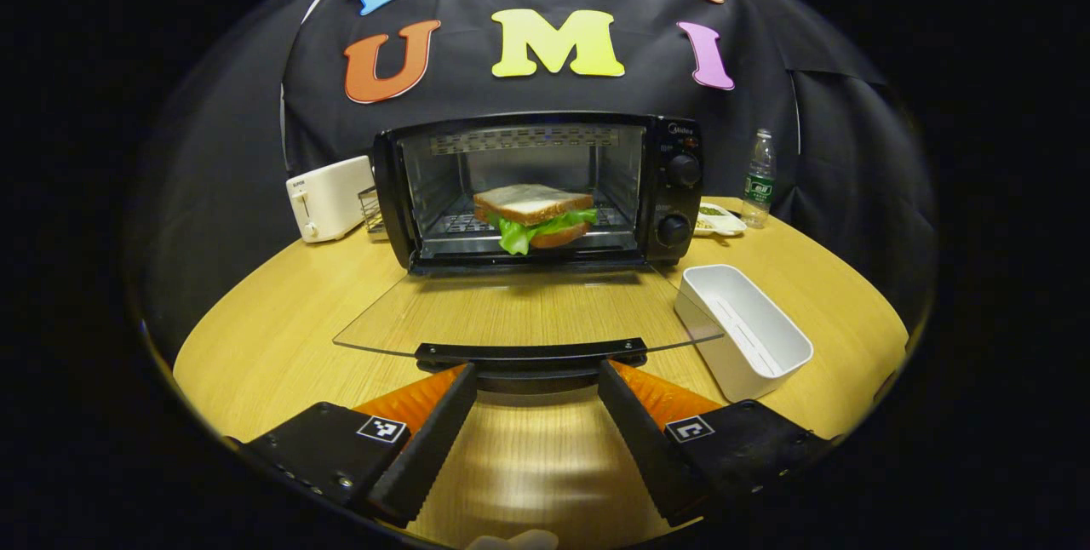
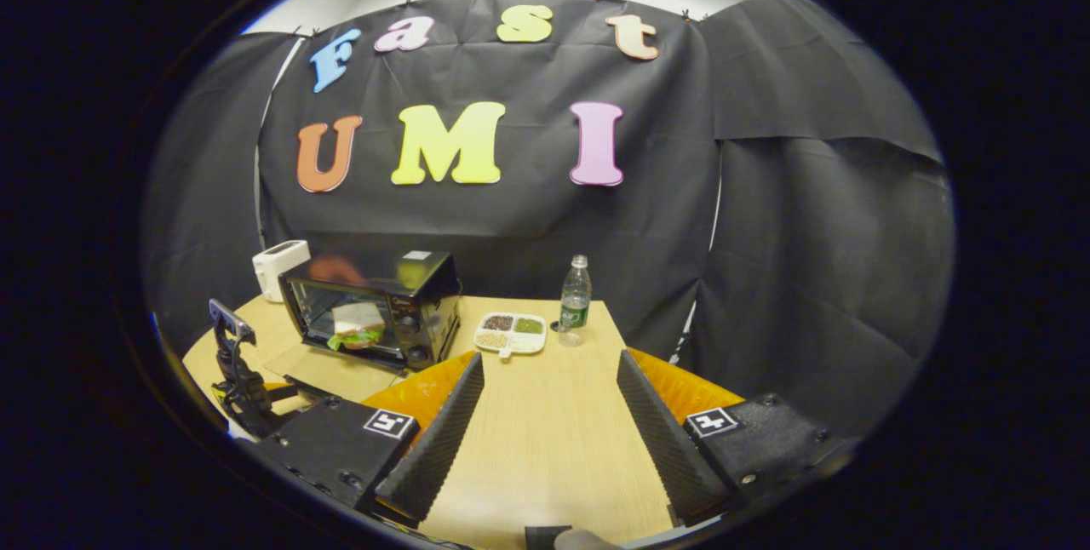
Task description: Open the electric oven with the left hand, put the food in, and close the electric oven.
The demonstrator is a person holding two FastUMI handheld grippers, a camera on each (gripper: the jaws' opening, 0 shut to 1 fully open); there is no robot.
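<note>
So the oven [image 1: 545, 188] sits mid-frame in the left gripper view, on the round wooden table [image 1: 281, 337], door [image 1: 528, 312] flopped all the way down flat toward the camera. Sandwich [image 1: 535, 215] is on the rack inside, lettuce hanging off the front edge. The door's handle [image 1: 530, 354] is right at the tips of the left gripper [image 1: 536, 384], whose fingers are spread wide with nothing between them; can't tell if they touch the handle.

Right of the door there's a white tray [image 1: 749, 329], empty. Toaster [image 1: 328, 197] is at the oven's left, a bottle [image 1: 758, 180] and small dish [image 1: 719, 220] at its right.

In the right gripper view the oven [image 2: 375, 307] is off in the lower left, sandwich [image 2: 356, 324] visible inside. Right gripper [image 2: 549, 384] hangs over bare table, fingers wide apart, holding nothing. Dish [image 2: 511, 333] and bottle [image 2: 576, 290] sit just above it in the frame.
</note>
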